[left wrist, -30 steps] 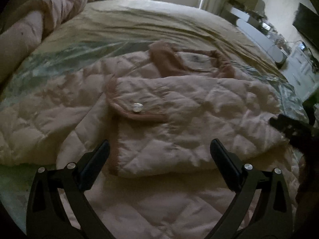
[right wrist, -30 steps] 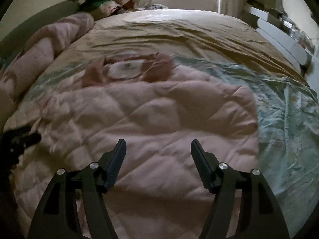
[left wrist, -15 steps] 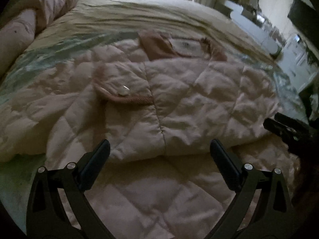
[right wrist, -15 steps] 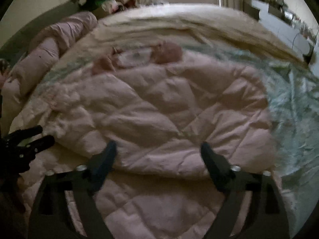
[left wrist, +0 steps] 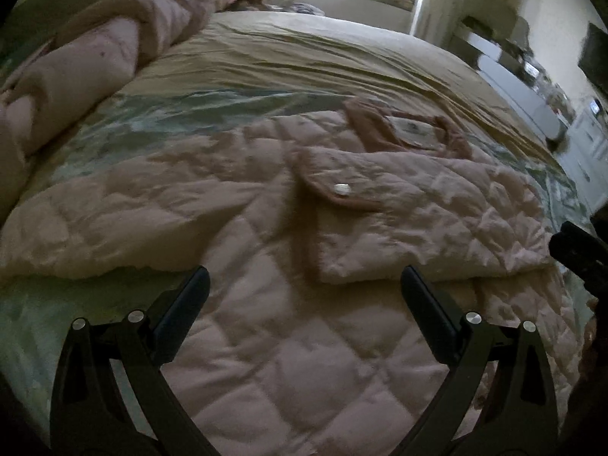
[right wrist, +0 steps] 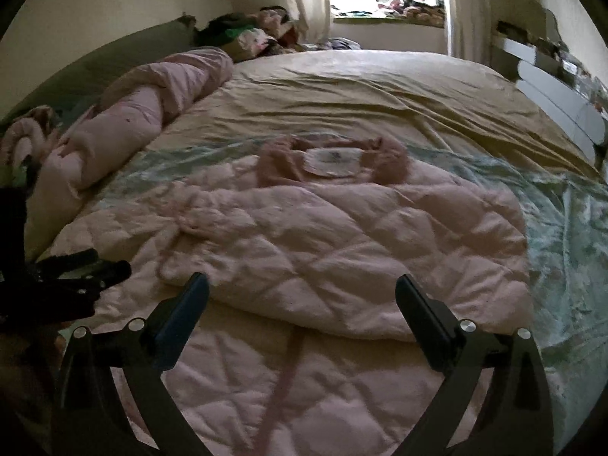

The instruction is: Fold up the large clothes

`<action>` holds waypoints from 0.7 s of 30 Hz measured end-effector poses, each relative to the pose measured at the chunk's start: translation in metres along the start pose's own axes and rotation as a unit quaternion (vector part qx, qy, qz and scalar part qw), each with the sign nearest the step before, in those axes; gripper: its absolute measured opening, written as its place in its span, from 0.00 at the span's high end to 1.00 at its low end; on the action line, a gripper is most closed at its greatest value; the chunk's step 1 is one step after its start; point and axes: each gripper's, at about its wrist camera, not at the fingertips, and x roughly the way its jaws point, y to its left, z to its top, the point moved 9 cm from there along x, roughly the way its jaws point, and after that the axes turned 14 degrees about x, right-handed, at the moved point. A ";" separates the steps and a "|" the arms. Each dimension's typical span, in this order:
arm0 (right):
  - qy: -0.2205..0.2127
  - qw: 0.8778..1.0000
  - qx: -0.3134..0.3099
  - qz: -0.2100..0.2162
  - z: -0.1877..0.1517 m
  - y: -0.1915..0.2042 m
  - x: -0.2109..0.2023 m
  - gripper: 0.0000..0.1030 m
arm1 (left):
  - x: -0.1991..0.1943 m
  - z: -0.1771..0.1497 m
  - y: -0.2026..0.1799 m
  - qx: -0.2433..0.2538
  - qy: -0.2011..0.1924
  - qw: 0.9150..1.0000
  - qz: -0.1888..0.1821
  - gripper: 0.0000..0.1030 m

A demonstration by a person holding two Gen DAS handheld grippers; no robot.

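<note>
A pale pink quilted jacket [left wrist: 288, 349] lies flat on the bed, collar [left wrist: 380, 133] away from me. Its right sleeve [left wrist: 418, 228] is folded across the body, the cuff snap [left wrist: 342, 189] facing up. In the right wrist view the jacket [right wrist: 342, 250] shows the folded sleeve on top and the collar [right wrist: 330, 159] beyond. My left gripper [left wrist: 304, 292] is open and empty over the jacket's lower part. My right gripper [right wrist: 302, 296] is open and empty over the hem side. The left gripper also shows in the right wrist view [right wrist: 87, 266].
A rolled pink quilt [right wrist: 144, 114] lies along the bed's left side. A tan sheet [right wrist: 361, 91] covers the far half, a teal patterned sheet [right wrist: 570, 235] lies under the jacket. Clothes are piled by the window [right wrist: 258, 34]. White shelves [right wrist: 551, 87] stand at the right.
Both grippers have pulled back and lifted away from the jacket, so more of the bed and room shows. The folded sleeve stays in place. Both grippers stay open.
</note>
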 end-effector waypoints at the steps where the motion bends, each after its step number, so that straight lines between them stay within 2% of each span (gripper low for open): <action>1: -0.002 1.000 -0.004 0.003 0.001 0.008 -0.001 0.05 | -0.002 -0.003 0.006 -0.006 0.000 1.000 0.001 0.09; 12: -0.003 0.998 -0.054 0.041 0.001 0.095 0.006 0.05 | -0.022 -0.030 0.079 -0.064 -0.006 0.997 0.040 0.09; 21: 0.006 0.994 -0.089 0.060 -0.006 0.152 0.021 0.05 | -0.035 -0.050 0.130 -0.099 -0.012 0.993 0.062 0.09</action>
